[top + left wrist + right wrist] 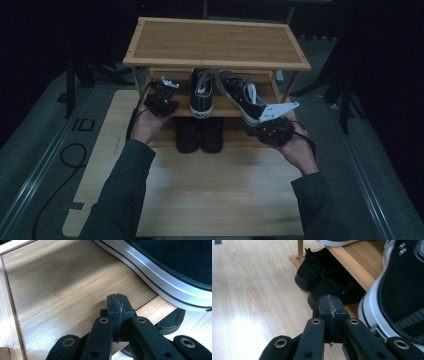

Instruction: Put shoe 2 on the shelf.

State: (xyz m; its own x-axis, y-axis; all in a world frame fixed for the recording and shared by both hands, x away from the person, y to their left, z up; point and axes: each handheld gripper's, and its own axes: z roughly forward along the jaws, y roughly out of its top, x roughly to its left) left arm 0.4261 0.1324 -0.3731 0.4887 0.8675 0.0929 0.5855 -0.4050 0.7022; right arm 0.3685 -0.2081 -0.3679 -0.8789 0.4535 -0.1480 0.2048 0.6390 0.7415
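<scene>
High view: right tool [274,131] sits clenched and empty at centre right, pressed up against the tilted sneaker [242,96] that overhangs the middle shelf [226,107]. Looks like a nudge to square it beside the straight sneaker [202,93]. Left tool [161,99], also clenched on nothing, hovers at that shelf's left end. Black boots [199,134] fill the bottom tier; next, push the heel inward.
</scene>
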